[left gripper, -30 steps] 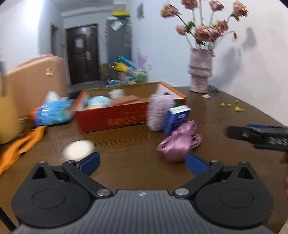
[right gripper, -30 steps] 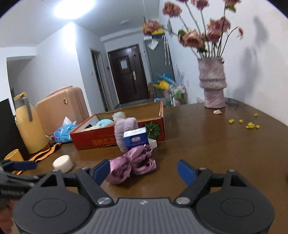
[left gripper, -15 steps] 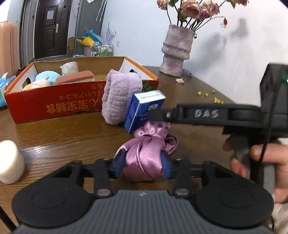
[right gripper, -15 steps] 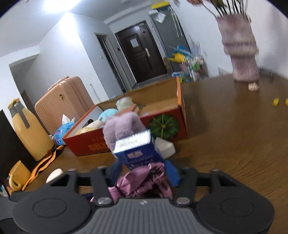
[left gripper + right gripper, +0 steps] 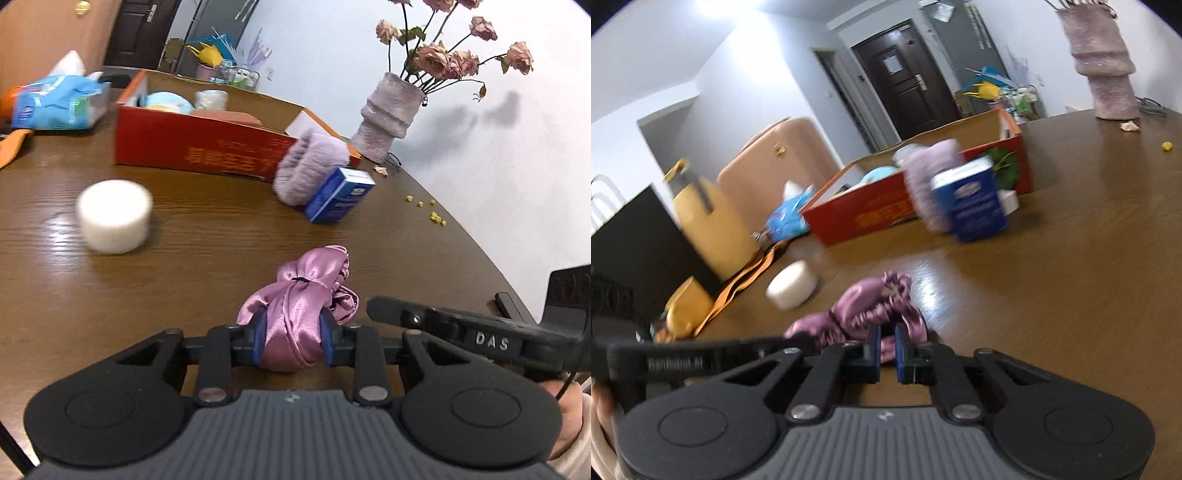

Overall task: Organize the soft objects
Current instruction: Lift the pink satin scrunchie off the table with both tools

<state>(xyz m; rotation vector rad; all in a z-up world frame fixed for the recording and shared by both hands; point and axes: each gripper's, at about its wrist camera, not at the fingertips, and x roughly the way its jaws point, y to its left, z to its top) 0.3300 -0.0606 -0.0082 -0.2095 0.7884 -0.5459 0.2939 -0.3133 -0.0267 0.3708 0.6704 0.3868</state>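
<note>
Currently, the left gripper [image 5: 291, 339] fingers pinch the pink satin cloth [image 5: 299, 314] low over the desk [image 5: 184, 258]; the right gripper [image 5: 886, 354] fingers pinch its other end. Step: grasp made. Next, probably carry it to the red box [image 5: 207, 147].

Bare surface [image 5: 207, 258] lies ahead of my tongs; the puck [image 5: 114, 216], carton [image 5: 338, 194] and box [image 5: 207, 147] stand beyond.

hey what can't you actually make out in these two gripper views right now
- Right gripper: its fingers nearly meet at the pink satin scrunchie, but motion blur hides whether they pinch fabric.
- Blue carton: print smeared by blur in the right view, too small in the left.
- Red cardboard box: its near wall hides most of the contents in the left view.
</note>
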